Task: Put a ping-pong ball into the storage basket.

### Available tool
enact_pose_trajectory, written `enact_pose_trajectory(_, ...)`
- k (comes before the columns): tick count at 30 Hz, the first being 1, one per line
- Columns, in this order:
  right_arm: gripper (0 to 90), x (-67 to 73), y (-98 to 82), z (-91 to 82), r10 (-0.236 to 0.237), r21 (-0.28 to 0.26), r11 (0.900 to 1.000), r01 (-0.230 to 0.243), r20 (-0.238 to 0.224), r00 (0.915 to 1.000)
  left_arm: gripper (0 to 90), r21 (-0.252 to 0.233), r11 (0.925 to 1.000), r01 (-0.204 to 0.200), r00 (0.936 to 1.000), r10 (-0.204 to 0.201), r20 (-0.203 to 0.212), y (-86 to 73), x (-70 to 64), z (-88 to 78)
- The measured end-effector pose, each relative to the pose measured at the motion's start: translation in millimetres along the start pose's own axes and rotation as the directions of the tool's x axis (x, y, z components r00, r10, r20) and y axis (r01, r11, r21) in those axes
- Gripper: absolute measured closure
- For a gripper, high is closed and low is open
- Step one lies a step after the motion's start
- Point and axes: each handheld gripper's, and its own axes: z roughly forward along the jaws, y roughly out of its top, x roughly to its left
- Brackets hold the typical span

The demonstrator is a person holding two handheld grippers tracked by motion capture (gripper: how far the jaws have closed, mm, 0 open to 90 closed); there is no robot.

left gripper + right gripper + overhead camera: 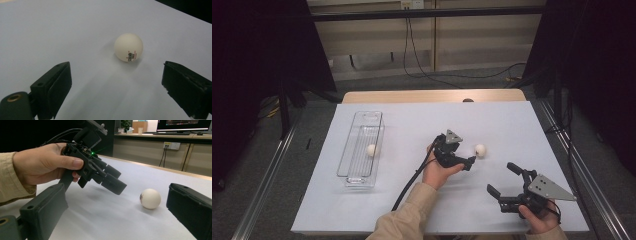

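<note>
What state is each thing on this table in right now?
Left tongs: open, aimed at the loose ball, not touching.
Right tongs: open, holding nothing.
Loose ball: resting on the sheet, ungripped.
Clear bin: upright, open-topped.
Second ball: lying inside the bin.

A: The ball (128,47) at twelve o'clock?
B: Cream-white, small red and black print.
A: The grippers?
B: Left gripper (470,161) and right gripper (503,183) black, on a pale grey-white table (412,125).
</note>
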Motion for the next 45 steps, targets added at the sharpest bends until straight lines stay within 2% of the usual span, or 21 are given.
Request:
enact_pose_trajectory(11,2.0,0.0,0.0,-0.1,-0.004,0.000,1.000,0.004,-0.002,1.0000,9.3,0.012,0.9998,-0.015,0.9999,0.015,0.009,1.3,-3.7,6.3)
enact_pose_trajectory(22,2.0,-0.1,0.2,-0.1,-0.002,-0.003,1.000,0.002,-0.001,1.0000,9.2,0.010,0.9999,-0.004,0.9999,0.004,0.012,4.7,-3.3,10.0)
enact_pose_trajectory(26,2.0,-0.1,0.2,-0.4,0.000,-0.004,1.000,0.000,-0.002,1.0000,9.0,0.014,0.9998,-0.016,0.9998,0.016,0.014,5.5,-5.2,10.5)
enact_pose_trajectory(45,2.0,-0.9,0.0,-0.8,0.001,-0.004,1.000,-0.001,0.000,1.0000,9.2,0.018,0.9998,-0.010,0.9998,0.009,0.019,8.1,-7.3,19.4)
